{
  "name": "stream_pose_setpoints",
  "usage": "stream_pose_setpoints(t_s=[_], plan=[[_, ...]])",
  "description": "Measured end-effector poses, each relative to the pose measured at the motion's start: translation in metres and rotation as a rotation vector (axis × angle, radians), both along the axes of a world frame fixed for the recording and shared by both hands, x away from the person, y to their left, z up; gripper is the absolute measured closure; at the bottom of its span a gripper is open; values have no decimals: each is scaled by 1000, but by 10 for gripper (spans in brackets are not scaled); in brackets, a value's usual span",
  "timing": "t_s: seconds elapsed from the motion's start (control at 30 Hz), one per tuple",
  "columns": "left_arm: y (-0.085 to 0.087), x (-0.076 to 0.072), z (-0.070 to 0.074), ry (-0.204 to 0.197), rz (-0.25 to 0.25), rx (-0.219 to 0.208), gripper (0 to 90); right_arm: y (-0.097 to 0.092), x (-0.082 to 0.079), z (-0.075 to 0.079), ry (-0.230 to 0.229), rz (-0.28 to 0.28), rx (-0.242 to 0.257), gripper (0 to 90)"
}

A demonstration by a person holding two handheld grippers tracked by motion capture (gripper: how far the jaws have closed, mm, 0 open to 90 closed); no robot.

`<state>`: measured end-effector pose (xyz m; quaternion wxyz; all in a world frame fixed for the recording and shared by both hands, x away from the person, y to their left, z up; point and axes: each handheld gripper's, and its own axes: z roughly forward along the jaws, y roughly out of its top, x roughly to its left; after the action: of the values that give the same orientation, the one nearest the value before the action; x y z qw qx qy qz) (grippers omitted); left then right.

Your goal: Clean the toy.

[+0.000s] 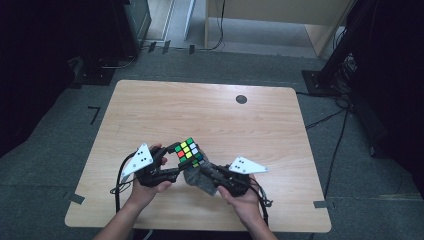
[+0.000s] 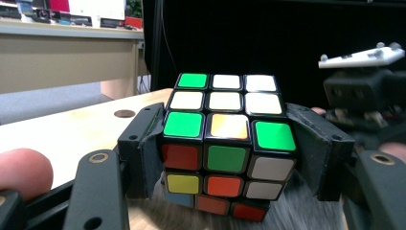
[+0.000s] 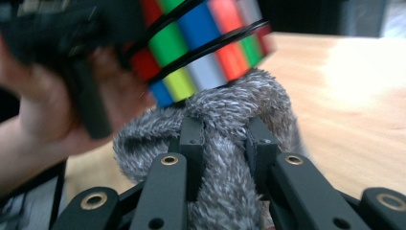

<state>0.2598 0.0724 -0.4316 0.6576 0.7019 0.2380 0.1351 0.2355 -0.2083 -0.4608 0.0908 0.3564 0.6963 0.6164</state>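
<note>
Down at the bottom of the high view, two forearms come up into frame, and each hand carries a gripper just below the centre of the picture. The left gripper sits lower left of centre, and it has the puzzle cube clamped between its jaws. In the left gripper view that cube fills the middle of the frame, a jaw pad pressed flat against each side, green and white stickers up top, red, orange and yellow lower down, and the cube looks lifted off the bench. The right gripper comes in from the lower right, jaws drawn narrow and pinching a grey fuzzy cloth. In the right gripper view the cloth bunches up between the two black jaws at centre, its top pushed right against the underside of the cube, which is blurred in the upper middle. The left hand shows at the left edge there. Farther up, the wooden bench stretches away, with a small dark round disc near its upper right. Beyond the bench lies grey carpet floor, dark at both sides.
</note>
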Motion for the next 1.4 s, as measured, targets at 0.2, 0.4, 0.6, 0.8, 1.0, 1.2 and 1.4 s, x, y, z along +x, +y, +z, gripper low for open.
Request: stream_pose_setpoints(t_s=[0.2, 0.4, 0.6, 0.8, 1.0, 1.2, 1.4], plan=[[-1, 0, 0, -19, 5, 49, 346, -33, 3, 11, -43, -194, 73, 754], [-10, -5, -1, -30, -47, 79, 345, -26, -6, 23, -130, -120, 104, 749], [-4, -2, 2, -24, -28, 60, 345, -26, 8, -1, -47, -226, -124, 751], [-1, 2, 1, 10, 5, 43, 345, -31, 17, -10, -42, -278, -184, 557], [2, 6, 1, 54, 43, 7, 345, -14, 3, 4, -179, -271, -163, 299], [4, 11, -1, 151, 45, -78, 345, 16, -11, 7, -237, -141, -147, 216], [-8, 8, -3, 219, 21, -100, 345, 40, -18, 1, -274, -138, -173, 174]])
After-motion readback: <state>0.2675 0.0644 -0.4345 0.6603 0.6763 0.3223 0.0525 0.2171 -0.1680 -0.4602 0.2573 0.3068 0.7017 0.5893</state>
